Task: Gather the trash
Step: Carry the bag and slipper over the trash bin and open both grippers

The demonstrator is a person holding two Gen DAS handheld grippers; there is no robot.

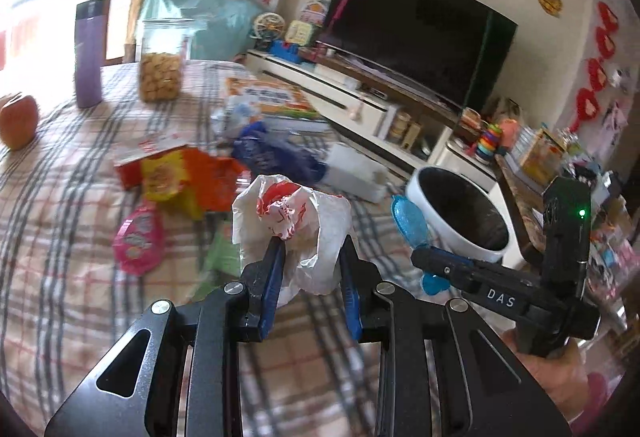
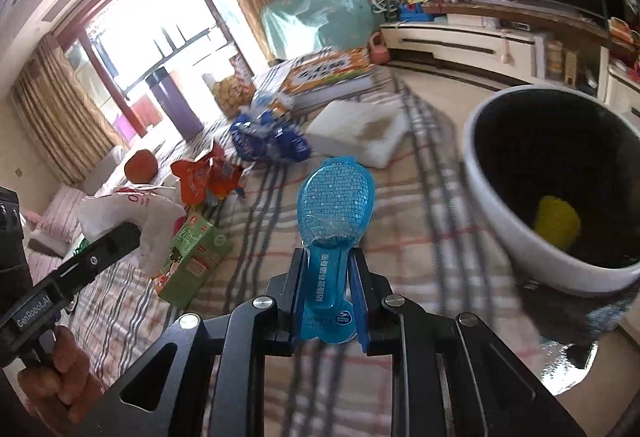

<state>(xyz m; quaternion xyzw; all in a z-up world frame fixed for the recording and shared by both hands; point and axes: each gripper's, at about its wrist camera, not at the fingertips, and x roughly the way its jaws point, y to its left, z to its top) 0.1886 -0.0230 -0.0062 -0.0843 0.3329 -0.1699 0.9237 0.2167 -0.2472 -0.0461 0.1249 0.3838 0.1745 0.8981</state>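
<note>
**Holding trash in both grippers above the checked cloth**

Holding tight, the left gripper (image 1: 310, 241) has a crumpled white bag with red print (image 1: 292, 221) squeezed between its blue pads. The bag sticks up out of the jaws, in the air above the table with the checked cloth (image 1: 80, 237).

The right gripper (image 2: 330, 257) is clenched on a flat blue plastic packet (image 2: 334, 205). The thin end of the packet sits between the fingers and the wide, dotted end pokes out in front. In the left wrist view this gripper is at the right, with the blue packet just in front of the bin.

A white bin with a dark inside (image 2: 500, 205) is at the right, near the edge of the table. Something yellow (image 2: 558, 223) lies inside it at the bottom.

More trash lies on the cloth. An orange and yellow wrapper (image 1: 180, 177) is next to a pink packet (image 1: 140, 241). A green carton (image 2: 192, 261) lies below the white bag. A crumpled blue bag (image 2: 268, 141) lies farther back, near a white box (image 2: 360, 133).

At the far end of the table stand a purple bottle (image 1: 89, 53) and a clear jar of snacks (image 1: 160, 65). An apple (image 1: 18, 121) sits at the left. A hand (image 2: 68, 385) grips the left gripper's handle.
</note>
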